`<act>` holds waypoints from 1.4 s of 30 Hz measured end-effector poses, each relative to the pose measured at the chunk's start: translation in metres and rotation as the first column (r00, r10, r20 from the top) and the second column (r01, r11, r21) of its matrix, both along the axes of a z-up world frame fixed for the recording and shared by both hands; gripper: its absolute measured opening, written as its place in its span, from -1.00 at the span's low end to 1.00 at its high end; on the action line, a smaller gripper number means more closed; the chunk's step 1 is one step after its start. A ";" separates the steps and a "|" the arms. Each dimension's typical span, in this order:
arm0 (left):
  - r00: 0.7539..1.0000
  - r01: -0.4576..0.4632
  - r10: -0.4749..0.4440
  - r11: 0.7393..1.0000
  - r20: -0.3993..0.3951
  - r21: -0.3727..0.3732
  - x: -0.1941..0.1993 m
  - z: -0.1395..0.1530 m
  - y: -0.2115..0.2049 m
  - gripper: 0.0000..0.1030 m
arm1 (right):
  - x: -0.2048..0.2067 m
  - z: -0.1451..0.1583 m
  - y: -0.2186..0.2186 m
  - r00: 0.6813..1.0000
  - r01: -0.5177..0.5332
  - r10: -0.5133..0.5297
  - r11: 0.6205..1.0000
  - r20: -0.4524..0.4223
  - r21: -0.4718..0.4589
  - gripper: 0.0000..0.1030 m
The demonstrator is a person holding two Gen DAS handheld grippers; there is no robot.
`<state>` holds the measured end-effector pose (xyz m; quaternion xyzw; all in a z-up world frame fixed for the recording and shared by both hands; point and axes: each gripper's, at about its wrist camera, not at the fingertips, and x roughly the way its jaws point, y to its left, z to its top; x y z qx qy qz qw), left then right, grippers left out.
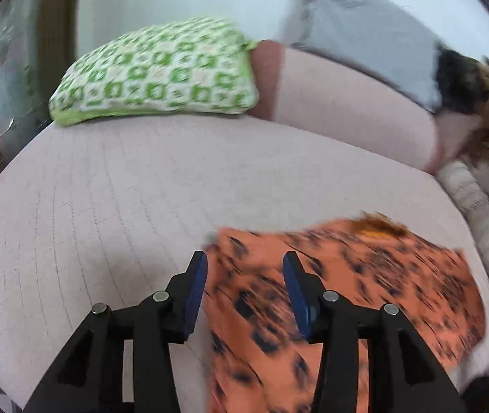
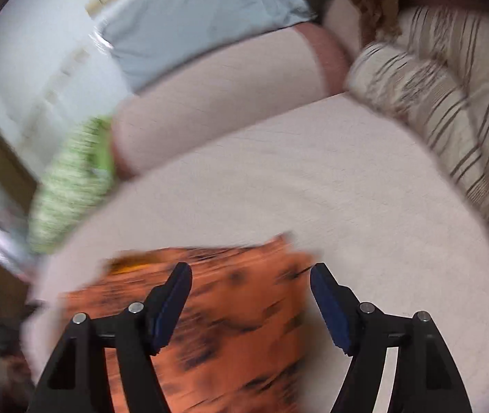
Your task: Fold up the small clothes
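An orange garment with black spots (image 1: 365,285) lies spread on the pale pink bed (image 1: 124,206). My left gripper (image 1: 244,265) is open above the garment's left edge, with nothing between its blue pads. In the right wrist view the same garment (image 2: 237,316) lies below my right gripper (image 2: 249,275), which is open and empty over the garment's far right corner. Both views are blurred by motion. A yellow-orange patch shows at the garment's far edge (image 1: 375,230).
A green and white patterned pillow (image 1: 162,72) lies at the back left. A long pink bolster (image 1: 354,110) and a grey cushion (image 1: 365,44) run along the back. A striped beige pillow (image 2: 444,96) is at the right, with furry brown fabric (image 1: 485,93) beyond.
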<state>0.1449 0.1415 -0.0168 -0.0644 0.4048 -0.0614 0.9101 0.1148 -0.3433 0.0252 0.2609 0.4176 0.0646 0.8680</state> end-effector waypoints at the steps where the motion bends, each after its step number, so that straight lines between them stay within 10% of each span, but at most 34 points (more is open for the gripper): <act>1: 1.000 0.020 -0.020 1.000 0.003 -0.007 -0.010 0.002 -0.005 0.07 | -0.005 -0.005 0.006 0.999 -0.052 0.053 0.995 -0.006 0.091 0.49; 4: 0.997 0.063 -0.065 0.997 -0.042 -0.047 -0.030 -0.015 -0.021 0.26 | -0.015 -0.047 0.012 0.991 -0.080 0.103 0.968 -0.083 0.239 0.53; 7: 0.977 0.055 -0.041 0.996 -0.209 0.063 -0.027 -0.067 -0.032 0.23 | -0.028 -0.108 -0.020 0.973 0.144 -0.067 0.923 -0.220 0.356 0.24; 9: 0.989 0.066 -0.048 0.990 -0.140 0.129 -0.035 -0.058 -0.037 0.24 | -0.038 -0.087 -0.023 0.977 0.175 -0.116 0.921 -0.181 0.349 0.18; 14: 0.996 0.023 -0.021 0.999 -0.088 0.029 -0.048 -0.023 -0.032 0.34 | -0.063 -0.038 0.010 1.000 0.000 0.000 0.946 0.002 0.325 0.65; 18: 0.984 0.053 -0.039 0.996 -0.177 0.078 -0.045 -0.048 -0.043 0.46 | -0.074 -0.113 0.001 0.971 0.155 -0.076 0.924 -0.228 0.350 0.66; 24: 0.992 0.064 -0.052 0.993 -0.116 0.101 -0.050 -0.027 -0.065 0.46 | -0.094 -0.058 -0.019 0.993 0.116 -0.106 0.931 -0.049 0.345 0.60; 33: 0.969 0.243 -0.239 0.969 -0.067 0.055 -0.035 -0.021 -0.157 0.46 | -0.102 -0.099 -0.049 0.968 0.159 -0.065 0.906 -0.243 0.392 0.62; 42: 0.960 0.265 -0.259 0.963 -0.105 0.043 -0.021 -0.040 -0.189 0.46 | -0.122 -0.114 -0.021 0.925 0.365 -0.230 0.756 -0.301 0.544 0.62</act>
